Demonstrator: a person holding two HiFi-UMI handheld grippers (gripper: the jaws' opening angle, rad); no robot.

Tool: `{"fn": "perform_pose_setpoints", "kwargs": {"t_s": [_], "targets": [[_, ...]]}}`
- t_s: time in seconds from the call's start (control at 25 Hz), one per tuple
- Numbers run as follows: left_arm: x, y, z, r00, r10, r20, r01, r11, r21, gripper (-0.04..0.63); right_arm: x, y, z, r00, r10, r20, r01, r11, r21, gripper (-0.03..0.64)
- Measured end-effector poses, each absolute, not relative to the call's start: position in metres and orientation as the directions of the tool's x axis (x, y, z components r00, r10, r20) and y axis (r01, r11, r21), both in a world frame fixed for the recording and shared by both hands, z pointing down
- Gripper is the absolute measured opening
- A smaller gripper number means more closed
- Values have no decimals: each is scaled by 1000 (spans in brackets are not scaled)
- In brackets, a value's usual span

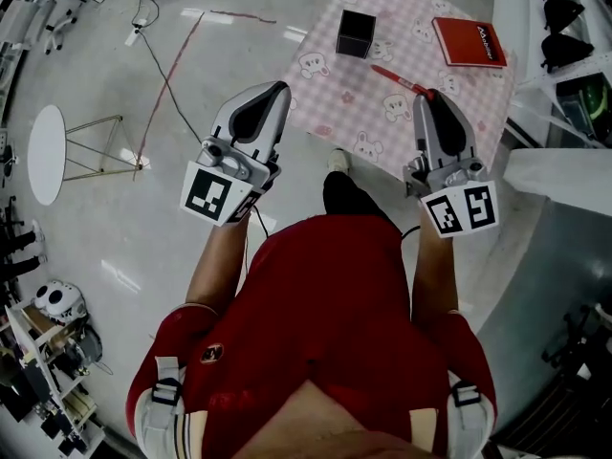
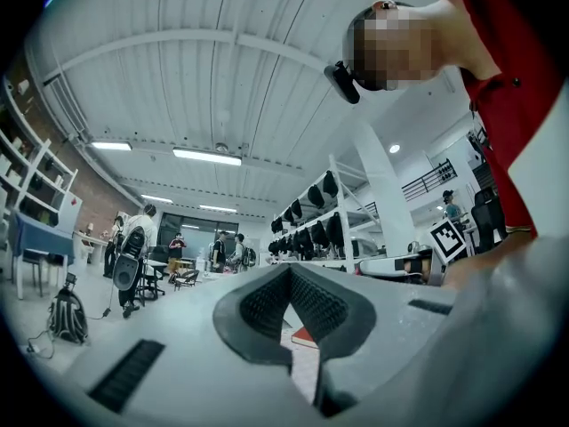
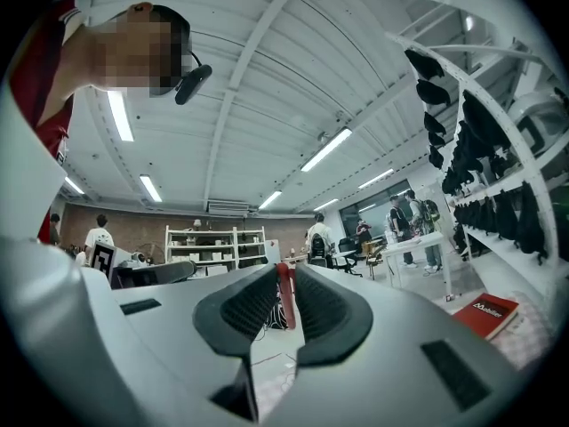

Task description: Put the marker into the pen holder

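Observation:
My right gripper (image 1: pixel 426 94) is shut on a red marker (image 1: pixel 397 77), which sticks out from the jaw tips toward the upper left, over a pink checkered mat (image 1: pixel 392 8) on the floor. In the right gripper view the marker (image 3: pixel 284 296) stands upright between the dark pads. A black square pen holder (image 1: pixel 355 33) stands upright on the mat, up and to the left of the marker's far end and apart from it. My left gripper (image 1: pixel 279 88) hangs over the bare floor left of the mat. Its jaw tips meet in the left gripper view (image 2: pixel 290 269), with nothing between them.
A red book (image 1: pixel 469 42) lies on the mat to the right of the holder. A white round side table (image 1: pixel 46 153) and a cable (image 1: pixel 167 75) are on the floor at left. Racks (image 1: pixel 564 27) and a white ledge (image 1: pixel 564 175) line the right side.

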State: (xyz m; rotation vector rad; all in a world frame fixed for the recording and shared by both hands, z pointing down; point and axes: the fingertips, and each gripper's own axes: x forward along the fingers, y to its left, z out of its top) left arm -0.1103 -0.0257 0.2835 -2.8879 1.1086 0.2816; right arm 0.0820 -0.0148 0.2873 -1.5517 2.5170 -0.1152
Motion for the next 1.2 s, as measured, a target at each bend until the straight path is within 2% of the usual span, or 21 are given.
{"fn": "perform_pose_setpoints", "kwargs": {"t_s": [0.76,1.2], "targets": [[-59,-158,309,695,-713,-91,-715,-699,14,6,116,-168,332,-540,-841,-26,-832,539,-136,61],[-55,-193,320,683,-726,-82,-728,-686,14,6,114,-210,359,-571,-819,56,-818,563,-116,61]]}}
